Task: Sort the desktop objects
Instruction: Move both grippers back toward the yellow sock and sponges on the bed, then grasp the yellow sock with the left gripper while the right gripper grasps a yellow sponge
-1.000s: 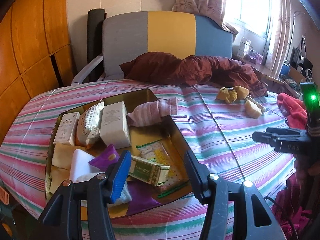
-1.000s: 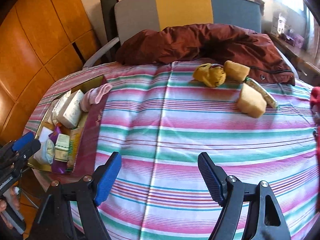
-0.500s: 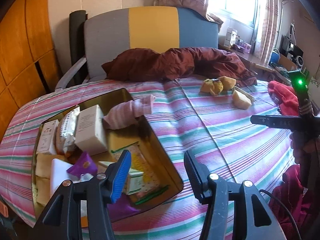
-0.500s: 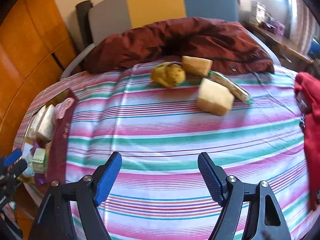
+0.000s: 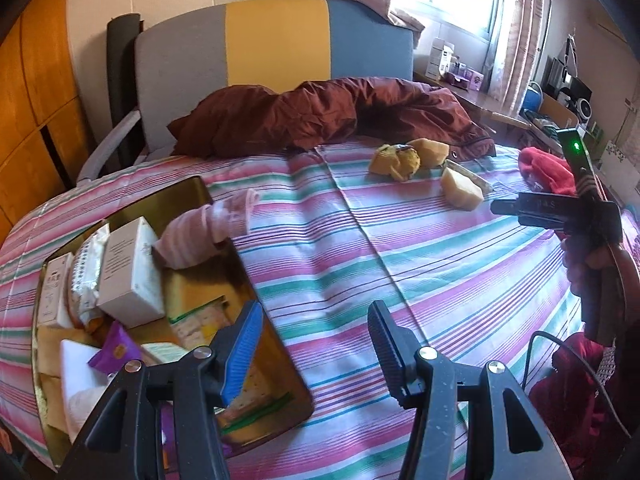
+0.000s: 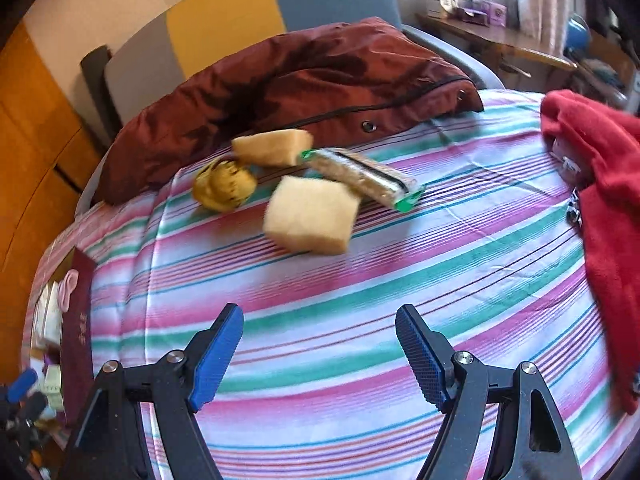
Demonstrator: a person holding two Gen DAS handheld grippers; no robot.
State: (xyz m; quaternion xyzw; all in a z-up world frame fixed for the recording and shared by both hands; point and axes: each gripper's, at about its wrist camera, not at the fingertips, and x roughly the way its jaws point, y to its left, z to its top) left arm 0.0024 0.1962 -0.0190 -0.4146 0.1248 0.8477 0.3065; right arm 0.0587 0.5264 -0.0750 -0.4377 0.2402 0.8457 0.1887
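Four loose things are left ahead of my right gripper [image 6: 319, 354], whose jaws stand wide apart with nothing between them: a pale sponge block [image 6: 312, 216] nearest, beyond it a yellow crumpled bundle [image 6: 224, 190], a second sponge [image 6: 272, 147] and a green-ended snack bar [image 6: 362, 178], all close together on the striped cloth [image 6: 360, 300]. Most of the sorting looks done to me, since the gold tray [image 5: 296, 380] under my left gripper [image 5: 316, 352], also open and empty, already holds boxes, packets and a pink sock [image 5: 204, 232] draped over its far rim.
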